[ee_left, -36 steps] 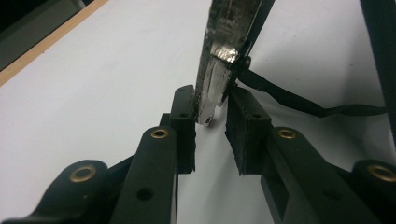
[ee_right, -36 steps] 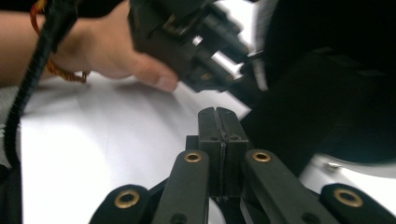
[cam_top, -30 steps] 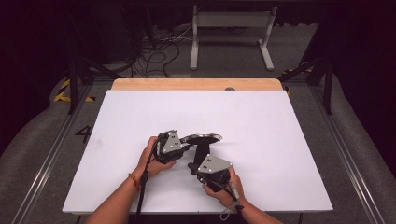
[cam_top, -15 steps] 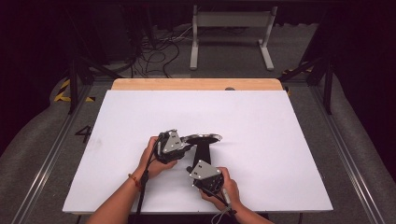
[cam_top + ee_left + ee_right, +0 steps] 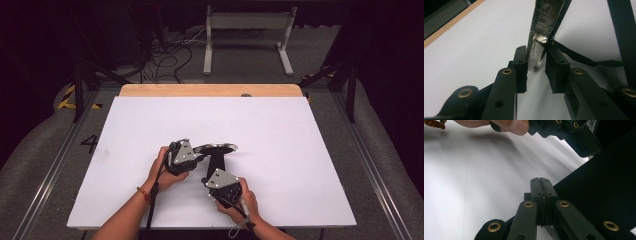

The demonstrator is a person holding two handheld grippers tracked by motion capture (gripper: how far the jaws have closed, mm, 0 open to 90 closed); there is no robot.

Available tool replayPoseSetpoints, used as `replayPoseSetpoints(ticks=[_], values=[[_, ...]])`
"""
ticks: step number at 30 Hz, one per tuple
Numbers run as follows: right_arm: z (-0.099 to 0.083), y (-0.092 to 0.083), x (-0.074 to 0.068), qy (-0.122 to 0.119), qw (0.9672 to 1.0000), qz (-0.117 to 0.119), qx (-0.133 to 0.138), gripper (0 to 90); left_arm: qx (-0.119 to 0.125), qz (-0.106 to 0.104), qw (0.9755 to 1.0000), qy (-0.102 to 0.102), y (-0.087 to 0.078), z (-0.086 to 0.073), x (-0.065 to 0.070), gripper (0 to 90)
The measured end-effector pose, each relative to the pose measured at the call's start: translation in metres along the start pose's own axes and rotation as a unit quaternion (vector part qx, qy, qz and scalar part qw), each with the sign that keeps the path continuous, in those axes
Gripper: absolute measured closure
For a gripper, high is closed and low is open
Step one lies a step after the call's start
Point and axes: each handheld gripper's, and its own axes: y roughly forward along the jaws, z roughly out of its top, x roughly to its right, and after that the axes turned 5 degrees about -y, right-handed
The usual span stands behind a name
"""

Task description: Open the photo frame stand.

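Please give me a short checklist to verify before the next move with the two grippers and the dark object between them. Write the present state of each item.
1. Left gripper pinches the metal edge of the dark object: ok, jaws close on it.
2. Right gripper shut: ok, jaws pressed together.
3. Right gripper holds something thin: cannot tell.
4. Object near the middle of the white table, far from edges: ok.
5. Both hands grip their handles: ok in the high view.
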Motion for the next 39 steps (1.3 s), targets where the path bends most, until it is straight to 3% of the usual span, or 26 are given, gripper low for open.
replayPoseSetpoints(ticks=[5,16,20,39], values=[[-0.0003,0.0003,0.0002,-0.001,1.0000,0.000,-0.001,90.0,-0.002,0.000,1.0000,0.002,-0.0002,0.0000,-0.0002,72.2],[-0.0008,-0.0007,0.0016,0.025,0.9997,-0.001,-0.007,90.0,-0.004,0.008,1.0000,0.001,-0.0003,0.0004,0.0015,71.7],[-0.0007,-0.0015,0.0009,0.024,0.9997,-0.004,-0.007,90.0,-0.004,0.017,0.9998,0.004,0.0000,0.0014,0.0032,70.6],[-0.0027,-0.0013,0.0023,0.033,0.9994,-0.005,-0.006,90.0,-0.004,0.017,0.9998,0.008,0.0004,0.0011,0.0026,71.0]])
